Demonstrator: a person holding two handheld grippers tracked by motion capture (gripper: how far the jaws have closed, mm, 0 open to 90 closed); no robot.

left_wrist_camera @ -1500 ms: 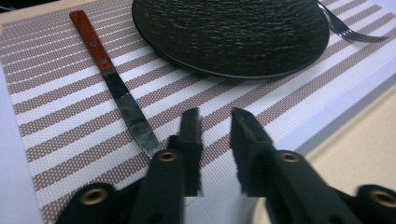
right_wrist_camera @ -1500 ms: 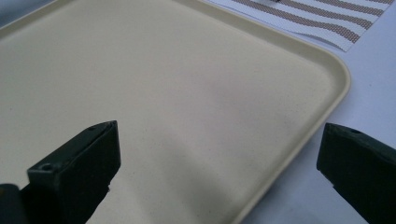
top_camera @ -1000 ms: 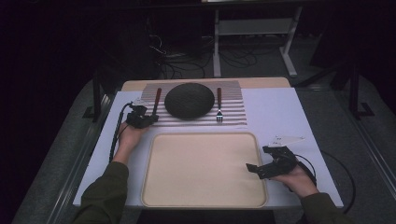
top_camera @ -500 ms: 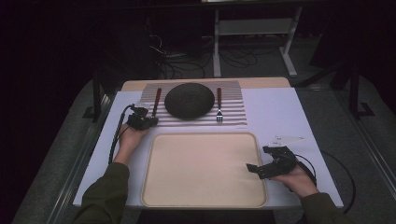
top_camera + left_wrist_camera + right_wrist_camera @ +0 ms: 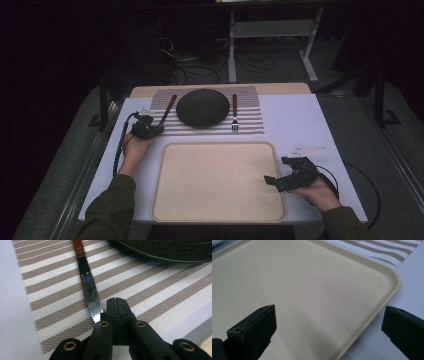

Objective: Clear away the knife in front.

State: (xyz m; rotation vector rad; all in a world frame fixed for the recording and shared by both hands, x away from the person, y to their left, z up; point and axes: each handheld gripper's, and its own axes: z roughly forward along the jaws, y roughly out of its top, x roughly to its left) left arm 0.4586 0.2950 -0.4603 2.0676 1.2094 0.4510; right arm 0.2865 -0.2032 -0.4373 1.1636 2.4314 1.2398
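The knife (image 5: pixel 88 287) lies flat on the striped mat (image 5: pixel 155 292), at about ten o'clock from the tray (image 5: pixel 218 212) in the high view, its red-brown handle pointing to twelve o'clock and its serrated blade tip toward six. In the left gripper view the blade tip ends just beside the left gripper (image 5: pixel 117 305), whose jaws are pressed together with nothing between them; the tips sit at the blade's four o'clock side, and whether they touch the steel cannot be told. In the high view this left gripper (image 5: pixel 150 129) sits at the mat's near left corner, at eight o'clock from the bowl (image 5: pixel 203 107).

The bowl, dark and turned upside down, rests on the middle of the mat, just right of the knife at its three o'clock. The fork (image 5: pixel 234 114) lies on the mat at the bowl's three o'clock, handle away, tines toward the tray.

The cream tray is bare and sits at six o'clock from the mat, on the white table (image 5: pixel 300 120). The right gripper (image 5: pixel 280 181) hovers at the tray's right rim, about four o'clock from its centre. In the right gripper view its jaws stand wide apart, one over the tray (image 5: pixel 307 297) floor and one beyond the rim, gripping nothing.
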